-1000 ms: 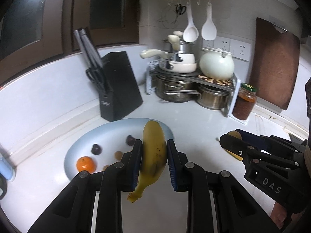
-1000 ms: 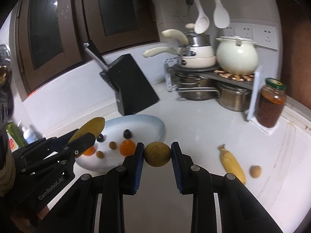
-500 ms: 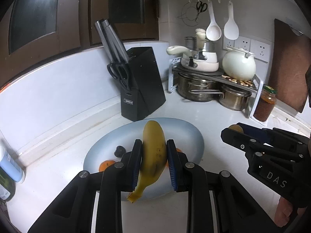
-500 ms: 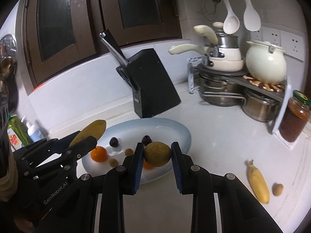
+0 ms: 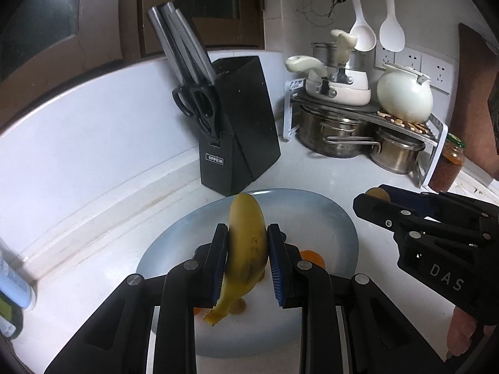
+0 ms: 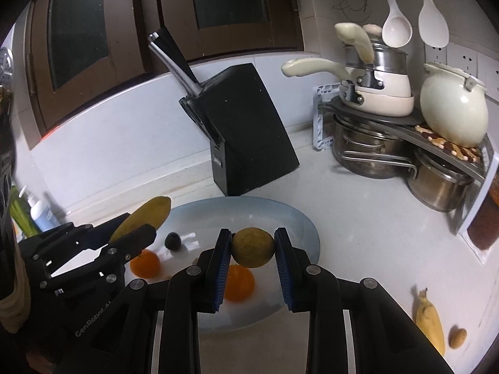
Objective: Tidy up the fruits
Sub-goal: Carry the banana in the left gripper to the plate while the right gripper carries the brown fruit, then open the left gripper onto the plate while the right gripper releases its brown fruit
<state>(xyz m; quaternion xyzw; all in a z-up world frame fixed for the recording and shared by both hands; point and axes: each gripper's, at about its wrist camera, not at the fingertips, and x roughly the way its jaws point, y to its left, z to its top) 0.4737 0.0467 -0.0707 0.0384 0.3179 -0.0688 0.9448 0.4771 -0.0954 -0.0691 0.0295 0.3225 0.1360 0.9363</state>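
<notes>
plate (image 6: pixel 307 233) holds oranges (image 6: pixel 238 283) and plum (image 6: pixel 173 241).

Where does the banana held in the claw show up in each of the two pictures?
Left wrist view: the held banana is at centre, clamped in the left claw.
Right wrist view: the same banana pokes up at left.
Shared landmark: the black knife block behind the plate.

Counted: two bananas (image 6: pixel 432 322) (image 5: pixel 246 249), two oranges (image 6: pixel 145 263) (image 6: pixel 238 283), one plate (image 6: pixel 307 233), one knife block (image 6: pixel 246 131), two ladles (image 6: pixel 396 32) (image 6: pixel 433 28).
</notes>
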